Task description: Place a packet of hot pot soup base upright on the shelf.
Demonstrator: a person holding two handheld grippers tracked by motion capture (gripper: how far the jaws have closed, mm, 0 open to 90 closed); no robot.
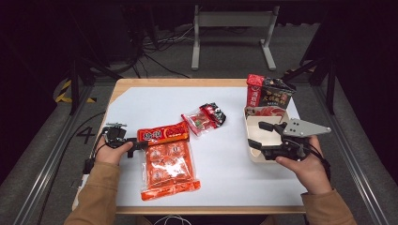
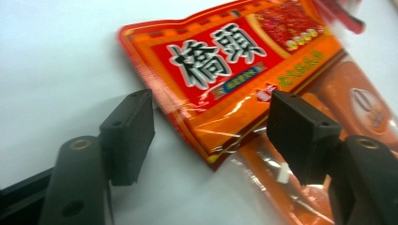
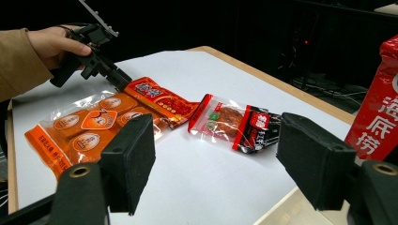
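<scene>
Left gripper (image 1: 141,146), held low at the table's (image 1: 225,183) left edge, reaches with parted jaws for the near corner of a red-and-orange snack packet (image 1: 163,133), which lies across the top of a larger orange multipack (image 1: 169,166); the right gripper (image 1: 256,135) hovers spread over a beige tray (image 1: 251,152) at the far right, empty.

Seen along the left gripper's (image 2: 211,136) own jaws, the snack packet's (image 2: 234,70) corner sits between them, not yet pinched, so this looks like the approach before a grasp. Next move likely calls for closing squarely on that thin edge without catching the multipack (image 2: 356,103) beneath.

From the right gripper (image 3: 216,159), jaws wide, the snack packet (image 3: 159,101) lies well across the table, a clear-and-black pouch (image 3: 234,123) nearer.
</scene>
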